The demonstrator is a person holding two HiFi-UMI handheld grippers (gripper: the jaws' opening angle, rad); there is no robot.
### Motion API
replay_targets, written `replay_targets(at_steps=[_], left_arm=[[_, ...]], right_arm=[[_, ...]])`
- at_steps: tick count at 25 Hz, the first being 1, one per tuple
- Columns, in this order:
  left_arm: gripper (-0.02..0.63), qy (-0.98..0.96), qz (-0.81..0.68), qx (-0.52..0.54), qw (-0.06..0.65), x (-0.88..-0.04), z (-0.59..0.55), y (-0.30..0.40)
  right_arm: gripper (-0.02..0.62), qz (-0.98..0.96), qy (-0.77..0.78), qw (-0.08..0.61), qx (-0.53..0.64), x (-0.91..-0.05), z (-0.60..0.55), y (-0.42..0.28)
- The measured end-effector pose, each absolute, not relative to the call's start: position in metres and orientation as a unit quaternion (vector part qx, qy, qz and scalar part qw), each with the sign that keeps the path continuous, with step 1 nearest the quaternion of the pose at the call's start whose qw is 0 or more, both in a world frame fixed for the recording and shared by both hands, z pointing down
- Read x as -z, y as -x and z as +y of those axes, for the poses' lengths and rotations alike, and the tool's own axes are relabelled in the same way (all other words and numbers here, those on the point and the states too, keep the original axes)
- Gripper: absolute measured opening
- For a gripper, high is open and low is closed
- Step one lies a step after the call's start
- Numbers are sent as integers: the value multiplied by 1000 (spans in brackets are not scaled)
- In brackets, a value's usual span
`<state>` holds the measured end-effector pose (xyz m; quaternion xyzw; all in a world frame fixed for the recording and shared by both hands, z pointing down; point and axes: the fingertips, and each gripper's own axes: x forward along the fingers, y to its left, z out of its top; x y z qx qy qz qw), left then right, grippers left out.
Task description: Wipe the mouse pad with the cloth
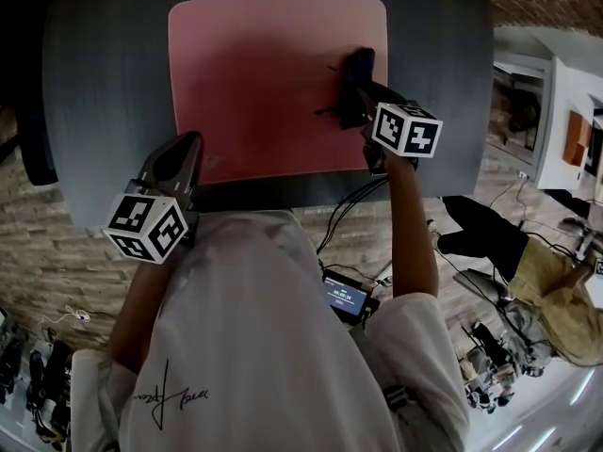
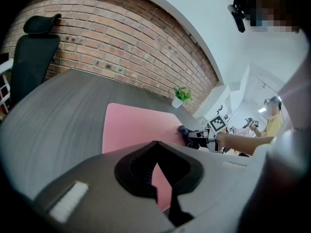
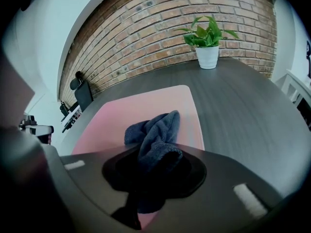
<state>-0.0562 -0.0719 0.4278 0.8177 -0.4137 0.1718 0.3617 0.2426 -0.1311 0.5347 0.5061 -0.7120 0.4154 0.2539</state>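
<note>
A pink mouse pad (image 1: 264, 83) lies on the dark grey desk (image 1: 113, 83). My right gripper (image 1: 356, 88) is shut on a dark blue cloth (image 3: 155, 135), which rests on the pad's right part. In the right gripper view the cloth bunches out ahead of the jaws over the mouse pad (image 3: 141, 110). My left gripper (image 1: 179, 163) hovers at the pad's near left corner, jaws shut with nothing between them. The left gripper view shows the mouse pad (image 2: 131, 130) ahead and the right gripper (image 2: 192, 135) with the cloth at its far right side.
A potted plant (image 3: 208, 40) stands at the desk's far right by the brick wall. A black office chair (image 2: 31, 47) is at the desk's far left. Another person (image 1: 551, 271) sits to the right, beyond the desk (image 3: 252, 106).
</note>
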Motion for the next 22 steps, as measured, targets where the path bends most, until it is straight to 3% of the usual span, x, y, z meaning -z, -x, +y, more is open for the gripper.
replay_targets(at_steps=[22], left_arm=[[12,-806,-433,-174,364,-435,-79,70]], right_arm=[[104,-706,-517,268,-403,-535,-168,-255]])
